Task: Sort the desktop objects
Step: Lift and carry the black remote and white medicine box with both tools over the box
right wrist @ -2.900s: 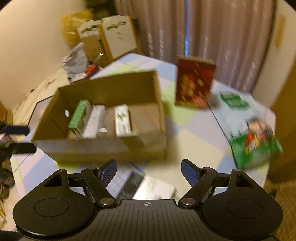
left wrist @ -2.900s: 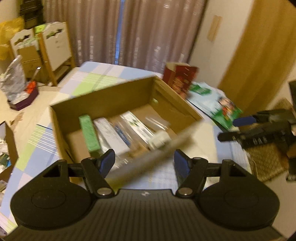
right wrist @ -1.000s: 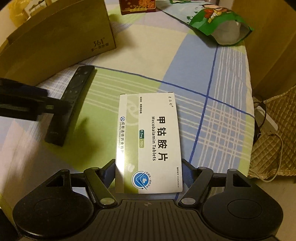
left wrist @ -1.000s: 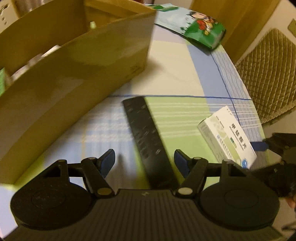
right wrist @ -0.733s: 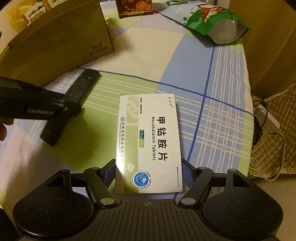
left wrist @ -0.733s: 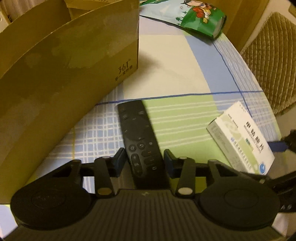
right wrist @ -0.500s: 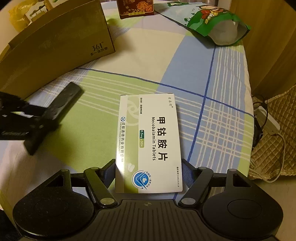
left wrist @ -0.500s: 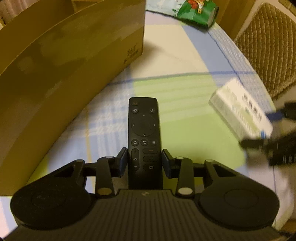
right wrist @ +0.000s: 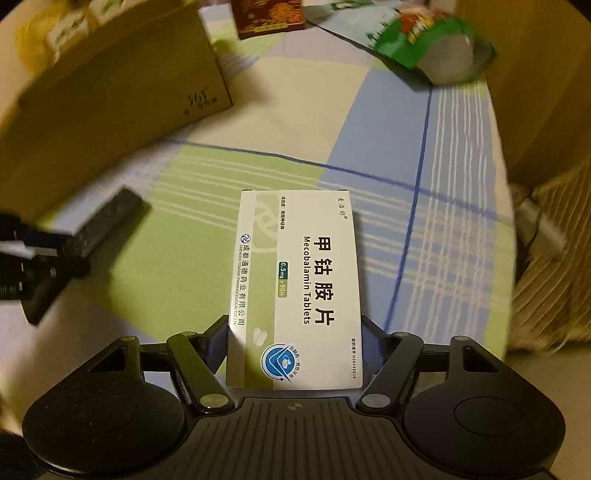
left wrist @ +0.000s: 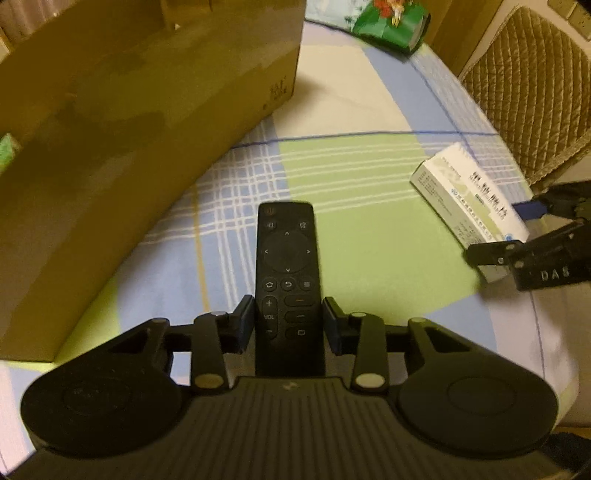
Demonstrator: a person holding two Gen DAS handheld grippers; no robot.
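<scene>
The left tool (left wrist: 289,325) is clamped on the lower end of the black remote (left wrist: 287,266), one blue pad on each long edge, buttons facing up. The remote's far end points away over the green square of the checked cloth on the table (left wrist: 369,177). The right tool (right wrist: 294,343) is clamped on the near end of the white pill box (right wrist: 299,280), whose printed face reads "Mecobalamin Tablets". In the left view that box (left wrist: 469,195) shows to the right of the remote, with the right tool (left wrist: 517,236) gripping its near end; in the right view the remote (right wrist: 99,225) shows blurred to the left of the pill box, in the left tool (right wrist: 48,254).

Beyond the remote, to its left, stands the carton (left wrist: 122,122), its brown side wall toward the cameras. From both views only the outer walls and rim show, so what it holds cannot be told. Farther off, past the carton's right corner, a green snack bag (right wrist: 432,44) lies on the cloth, and a red box (right wrist: 269,16) stands at the far edge behind the carton. A quilted chair (left wrist: 532,85) sits off the table, right of the pill box.
</scene>
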